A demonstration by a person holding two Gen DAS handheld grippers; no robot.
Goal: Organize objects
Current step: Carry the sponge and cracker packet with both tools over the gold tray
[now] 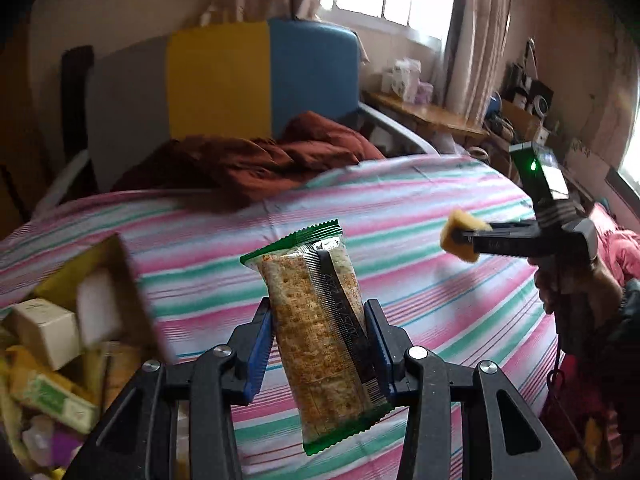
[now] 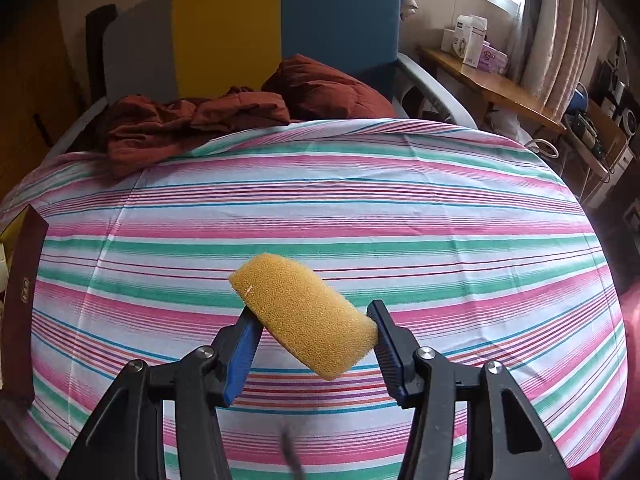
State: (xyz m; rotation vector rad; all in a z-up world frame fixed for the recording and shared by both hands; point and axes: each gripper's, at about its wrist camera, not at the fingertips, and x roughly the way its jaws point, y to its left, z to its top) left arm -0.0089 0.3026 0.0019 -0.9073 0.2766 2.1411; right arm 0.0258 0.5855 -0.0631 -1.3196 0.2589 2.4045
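The left gripper (image 1: 320,344) is clamped on a cracker packet (image 1: 316,332) standing nearly upright between its 2 blue pads, above the striped bedsheet (image 1: 420,208) — while the right gripper (image 2: 314,342) squeezes a yellow sponge (image 2: 304,314), tilted crosswise between its jaws, over the same sheet.

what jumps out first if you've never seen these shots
A green-edged clear packet of crackers stands clamped in the left gripper, held above the pink-and-green striped bedsheet. The right gripper pinches a yellow foam sponge over the same sheet. A rust-red crumpled blanket lies at the bed's far end.
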